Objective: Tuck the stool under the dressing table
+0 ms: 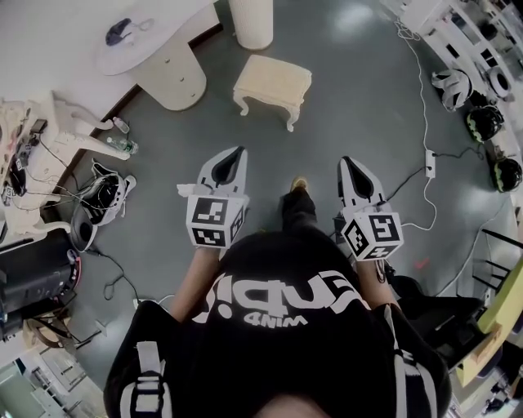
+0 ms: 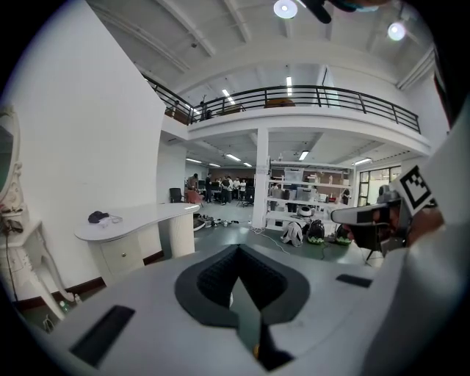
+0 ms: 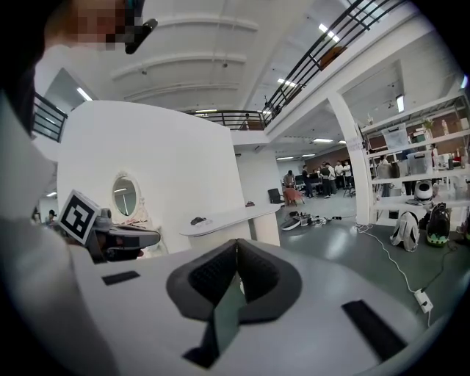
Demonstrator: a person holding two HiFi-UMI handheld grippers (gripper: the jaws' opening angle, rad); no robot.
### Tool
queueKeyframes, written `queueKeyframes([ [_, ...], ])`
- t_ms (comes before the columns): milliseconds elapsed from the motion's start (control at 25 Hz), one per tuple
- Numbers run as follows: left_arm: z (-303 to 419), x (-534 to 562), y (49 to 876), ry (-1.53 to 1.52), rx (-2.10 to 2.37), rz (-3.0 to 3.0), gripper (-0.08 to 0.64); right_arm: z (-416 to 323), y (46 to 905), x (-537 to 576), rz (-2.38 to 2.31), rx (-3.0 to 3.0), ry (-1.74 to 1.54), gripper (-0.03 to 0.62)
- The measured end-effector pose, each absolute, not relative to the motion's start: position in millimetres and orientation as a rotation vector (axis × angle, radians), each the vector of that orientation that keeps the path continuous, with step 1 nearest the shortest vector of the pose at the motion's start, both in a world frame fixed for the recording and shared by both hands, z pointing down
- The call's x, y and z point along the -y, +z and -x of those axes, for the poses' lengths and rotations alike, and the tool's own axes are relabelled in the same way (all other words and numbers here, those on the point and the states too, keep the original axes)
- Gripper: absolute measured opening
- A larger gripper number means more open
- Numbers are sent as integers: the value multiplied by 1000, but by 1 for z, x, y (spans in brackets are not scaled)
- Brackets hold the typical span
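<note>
Both hand-held grippers are clenched on nothing. The left gripper (image 1: 236, 153) and the right gripper (image 1: 350, 162) have their dark ribbed jaws pressed together, and neither gripper view shows anything between them. The 2 tools sit side by side in front of the person, well apart from the stool (image 1: 273, 84). It stands on the far floor just outside the dressing table (image 1: 147, 45), not yet under it.

Trouble, to my eye, would start with the gap. The stool must pass between the table's drawer pedestal (image 1: 175, 77) and its round column leg (image 1: 251, 23), and it sits slightly askew to that opening. An off-centre push could swing it so a leg knocks either support. The grey floor (image 1: 368, 73) looks polished and slick, so a hard shove may send the stool skidding. Shut tips pressed on a soft seat could slip off or tilt it.

The stool is cream, with a squarish padded top, a scalloped apron and curved legs. The table top is smooth, white and rounded, with a small dark thing (image 1: 119, 31) lying on it. A white cable (image 1: 424, 98) snakes over the floor at the right, clear of the route.
</note>
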State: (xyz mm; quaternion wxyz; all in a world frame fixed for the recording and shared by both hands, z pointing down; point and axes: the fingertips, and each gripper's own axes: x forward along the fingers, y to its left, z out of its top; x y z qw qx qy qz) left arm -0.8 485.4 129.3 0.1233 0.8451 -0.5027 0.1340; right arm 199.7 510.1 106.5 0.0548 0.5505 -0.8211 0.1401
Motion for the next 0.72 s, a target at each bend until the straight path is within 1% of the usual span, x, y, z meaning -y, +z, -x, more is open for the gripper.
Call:
queueKeyframes([
  [400,-16,-403,125,416,1470,-2443,8,-212,103,-418,-1613,2533,463,23],
  [720,-44,-345,119,428,1508,-2421,8,-235,102,-355,-1536,2562,481,23],
])
